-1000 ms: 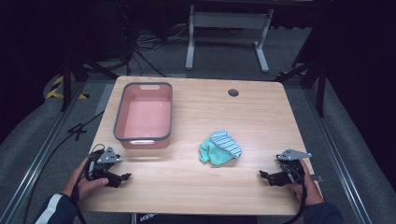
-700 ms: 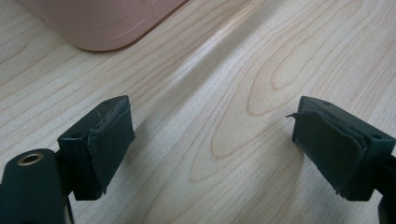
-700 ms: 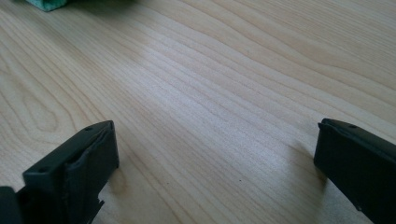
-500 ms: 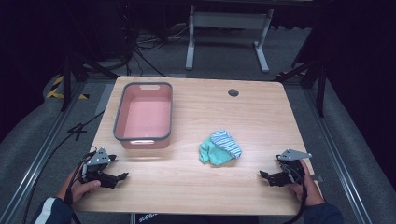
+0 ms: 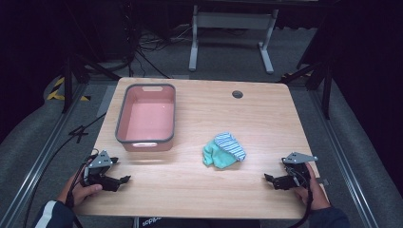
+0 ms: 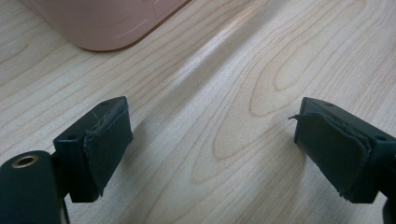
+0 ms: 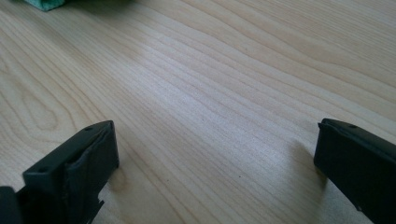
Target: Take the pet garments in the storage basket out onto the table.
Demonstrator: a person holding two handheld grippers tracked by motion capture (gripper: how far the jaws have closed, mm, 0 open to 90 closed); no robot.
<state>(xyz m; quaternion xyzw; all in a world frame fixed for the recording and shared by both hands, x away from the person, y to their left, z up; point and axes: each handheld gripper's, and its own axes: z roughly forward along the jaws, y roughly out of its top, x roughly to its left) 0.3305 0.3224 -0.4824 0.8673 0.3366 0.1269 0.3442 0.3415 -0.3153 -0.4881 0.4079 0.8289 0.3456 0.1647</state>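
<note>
We hold left claw point(image 5: 124, 180) wide, jaws just opening, nothing between. Right claw point(image 5: 269, 179) wide too, empty. Cloth bundle point(image 5: 224, 150) on tabletop point(image 5: 266, 118), ahead-left of right claw. Pink bin point(image 5: 145, 118) ahead of left claw, empty. Looks like nothing picked up yet.

On the table point(image 5: 266, 118), the tub point(image 5: 146, 118) lies left of the cloth bundle point(image 5: 224, 150), well apart.
</note>
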